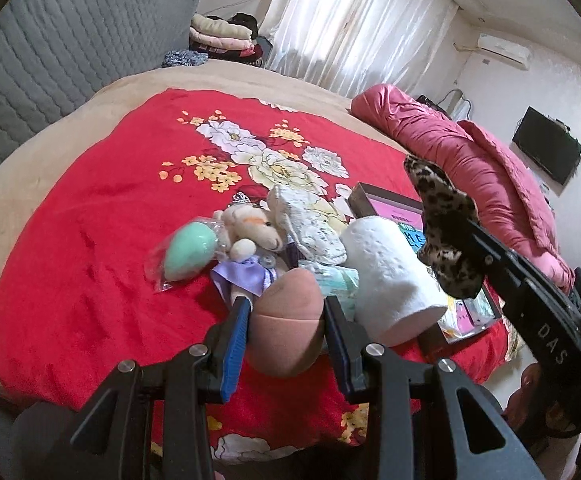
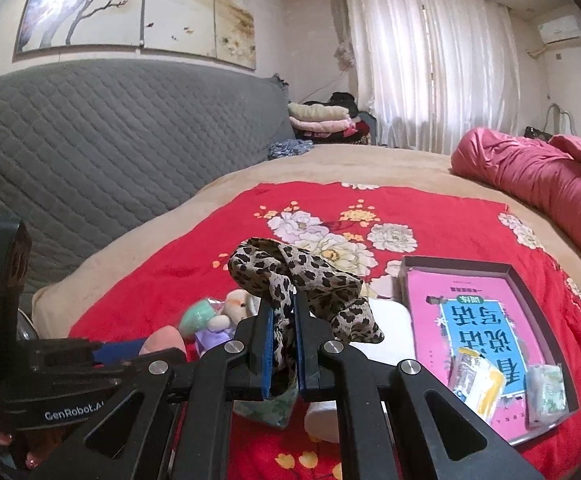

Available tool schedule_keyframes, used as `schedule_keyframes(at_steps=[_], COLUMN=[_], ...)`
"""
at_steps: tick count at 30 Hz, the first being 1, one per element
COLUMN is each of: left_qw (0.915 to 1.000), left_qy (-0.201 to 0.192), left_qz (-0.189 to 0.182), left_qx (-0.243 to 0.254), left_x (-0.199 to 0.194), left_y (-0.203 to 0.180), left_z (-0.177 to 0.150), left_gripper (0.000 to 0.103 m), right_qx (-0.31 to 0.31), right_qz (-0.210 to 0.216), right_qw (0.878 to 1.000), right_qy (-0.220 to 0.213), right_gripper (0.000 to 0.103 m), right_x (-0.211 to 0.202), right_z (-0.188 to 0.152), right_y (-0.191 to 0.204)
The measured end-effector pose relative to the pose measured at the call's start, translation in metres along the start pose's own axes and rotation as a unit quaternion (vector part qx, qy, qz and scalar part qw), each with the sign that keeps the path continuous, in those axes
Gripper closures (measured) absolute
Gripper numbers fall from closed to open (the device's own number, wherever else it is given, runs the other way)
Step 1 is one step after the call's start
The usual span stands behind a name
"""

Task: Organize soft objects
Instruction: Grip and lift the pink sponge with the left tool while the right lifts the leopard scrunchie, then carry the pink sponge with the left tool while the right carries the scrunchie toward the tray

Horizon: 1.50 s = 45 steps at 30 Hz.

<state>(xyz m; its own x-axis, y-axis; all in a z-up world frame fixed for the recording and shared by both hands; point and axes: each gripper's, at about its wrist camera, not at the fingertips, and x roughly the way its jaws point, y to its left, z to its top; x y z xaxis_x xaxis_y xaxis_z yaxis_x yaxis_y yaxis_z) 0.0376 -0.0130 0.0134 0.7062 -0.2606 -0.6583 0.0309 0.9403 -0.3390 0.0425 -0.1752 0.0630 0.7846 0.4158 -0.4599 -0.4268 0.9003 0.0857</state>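
Bedroom walls, white curtains and a grey quilted headboard [image 2: 102, 140] are seen behind a bed spread with a red floral blanket [image 1: 102, 208]. Over that blanket, a pink egg-shaped sponge [image 1: 286, 316] is clamped between the blue pads of the left hand-held gripper [image 1: 286, 312], lifted clear of the pile below. Just beyond it, a mint-green sponge in a clear wrapper [image 1: 186, 256], a small plush doll in a lilac dress [image 1: 246, 240], a white knitted piece [image 1: 310, 228] and a white foam roll [image 1: 390, 276] are clustered together on the blanket. On the other side, a leopard-print scrunchie [image 2: 302, 284] is pinched tight in the closed right hand-held gripper [image 2: 282, 320], the fabric bunched above and spilling to one side of the pads. Close by on the blanket, a dark shallow box [image 2: 510, 276] is found lying, with a pink book [image 2: 470, 320] and small packets [image 2: 478, 380] inside it. A rolled pink quilt [image 2: 538, 176] is spotted at the far edge of the bed.
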Motion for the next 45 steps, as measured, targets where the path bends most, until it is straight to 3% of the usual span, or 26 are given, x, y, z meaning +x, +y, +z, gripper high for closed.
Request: schedule_keyframes(at_steps=[16,28,33,45], left_qw=[0.9992,0.9983,0.9976,0.9951], left_qy=[0.0,0.0,0.002,0.008], left_qz=[-0.001,-0.014,-0.023,-0.044], left_qx=[0.04,0.056,0.066,0.088], left_x=[-0.008,-0.002,-0.002,0.014], left_y=[-0.053,-0.086,-0.099,-0.134], left_z=[-0.007,0.0,0.002,0.013], left_gripper=[0.066,0.066,0.066,0.066], right_qx=[0.045,0.067,0.075,0.128], right_qz=[-0.026,-0.074,-0.113,-0.154], right_qw=[0.998,0.994,0.989,0.978], right_qy=[-0.033,-0.054,-0.056,-0.064], right_gripper=[0.094,0.094,0.094,0.094], right_x=[-0.032,-0.051,-0.057,-0.066], right_z=[0.003,0.0,-0.005,-0.012], right_y=[-0.034,-0.067,-0.083,-0.124])
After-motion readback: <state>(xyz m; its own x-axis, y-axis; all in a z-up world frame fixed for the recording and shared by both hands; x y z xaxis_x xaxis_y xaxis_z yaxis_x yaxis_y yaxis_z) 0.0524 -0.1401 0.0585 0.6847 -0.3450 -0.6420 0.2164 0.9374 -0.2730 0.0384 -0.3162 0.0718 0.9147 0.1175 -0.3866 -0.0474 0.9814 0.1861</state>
